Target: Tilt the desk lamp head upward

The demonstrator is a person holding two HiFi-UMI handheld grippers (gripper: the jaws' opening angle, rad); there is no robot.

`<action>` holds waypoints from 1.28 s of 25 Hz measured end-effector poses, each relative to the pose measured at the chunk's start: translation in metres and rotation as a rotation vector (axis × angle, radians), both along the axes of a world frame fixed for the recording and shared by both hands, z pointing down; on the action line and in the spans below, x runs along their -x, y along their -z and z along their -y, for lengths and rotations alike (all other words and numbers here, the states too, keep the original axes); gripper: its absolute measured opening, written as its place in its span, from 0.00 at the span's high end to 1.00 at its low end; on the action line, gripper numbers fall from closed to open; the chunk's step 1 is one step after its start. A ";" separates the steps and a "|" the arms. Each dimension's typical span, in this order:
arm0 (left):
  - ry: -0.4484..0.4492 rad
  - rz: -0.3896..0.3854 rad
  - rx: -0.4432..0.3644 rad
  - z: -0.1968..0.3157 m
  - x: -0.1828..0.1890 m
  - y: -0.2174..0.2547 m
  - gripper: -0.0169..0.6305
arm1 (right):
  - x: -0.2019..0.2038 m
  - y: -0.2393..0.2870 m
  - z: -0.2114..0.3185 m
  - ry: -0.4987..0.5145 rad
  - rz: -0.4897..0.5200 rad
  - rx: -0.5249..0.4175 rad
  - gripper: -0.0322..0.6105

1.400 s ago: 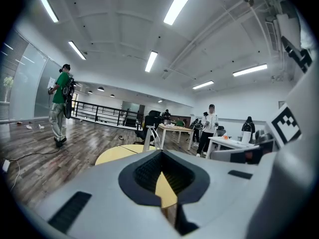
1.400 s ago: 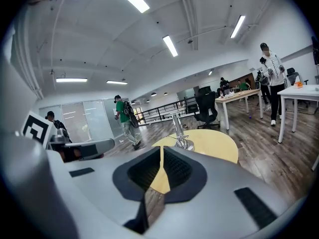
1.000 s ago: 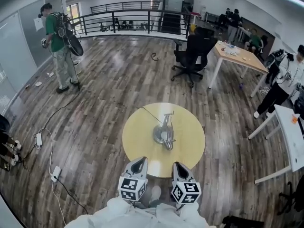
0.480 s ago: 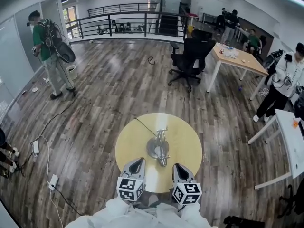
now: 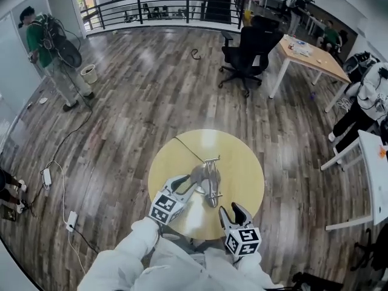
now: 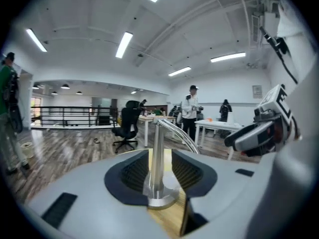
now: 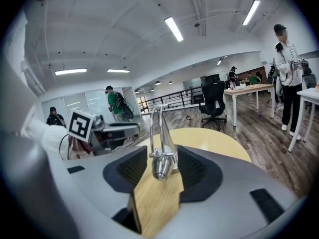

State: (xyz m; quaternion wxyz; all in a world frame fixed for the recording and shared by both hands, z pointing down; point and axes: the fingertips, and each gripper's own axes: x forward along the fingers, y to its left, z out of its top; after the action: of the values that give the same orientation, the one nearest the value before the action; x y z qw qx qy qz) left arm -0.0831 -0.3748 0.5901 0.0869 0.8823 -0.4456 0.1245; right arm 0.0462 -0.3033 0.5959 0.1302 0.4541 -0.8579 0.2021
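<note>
- Lamp (image 5: 206,176) stands at the centre of the round table (image 5: 242,156). Its long axis runs 12 to 6, with the head (image 7: 160,166) at the 6 end, drooped toward the tabletop.
- Right gripper (image 5: 235,211) sits at about 5 o'clock of the head and is the nearer one for the tilt. Jaws are opening and wide apart; the head is lined up between them, pads not on it.
- Left gripper (image 5: 183,185) comes in from 8 o'clock at the base. Jaws are opening, the upright post (image 6: 157,153) between them, gaps either side.
- Judgement: left steadies the post, right lifts the head toward 12.

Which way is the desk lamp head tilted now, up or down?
Down: the lamp head hangs below its arched arm, low over the round table.
</note>
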 end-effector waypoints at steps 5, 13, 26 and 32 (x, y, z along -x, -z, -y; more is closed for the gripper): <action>-0.215 0.050 0.007 0.055 -0.025 -0.023 0.59 | 0.008 -0.058 -0.009 0.015 -0.073 0.081 0.65; -0.419 0.097 -0.016 0.090 -0.066 -0.026 0.59 | 0.038 -0.090 0.027 -0.024 -0.148 -0.013 0.64; -0.419 -0.013 0.015 0.092 -0.066 -0.020 0.76 | 0.051 -0.098 0.046 -0.066 -0.143 -0.014 0.60; -0.420 -0.018 0.011 0.095 -0.068 -0.020 0.76 | 0.053 -0.100 0.057 -0.072 -0.145 -0.011 0.58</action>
State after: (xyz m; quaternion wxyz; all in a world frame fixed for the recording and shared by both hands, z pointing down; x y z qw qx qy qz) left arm -0.0149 -0.4696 0.6102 0.0676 0.9564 -0.2503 0.1345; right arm -0.0063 -0.3598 0.6961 0.1820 0.4987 -0.8305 0.1685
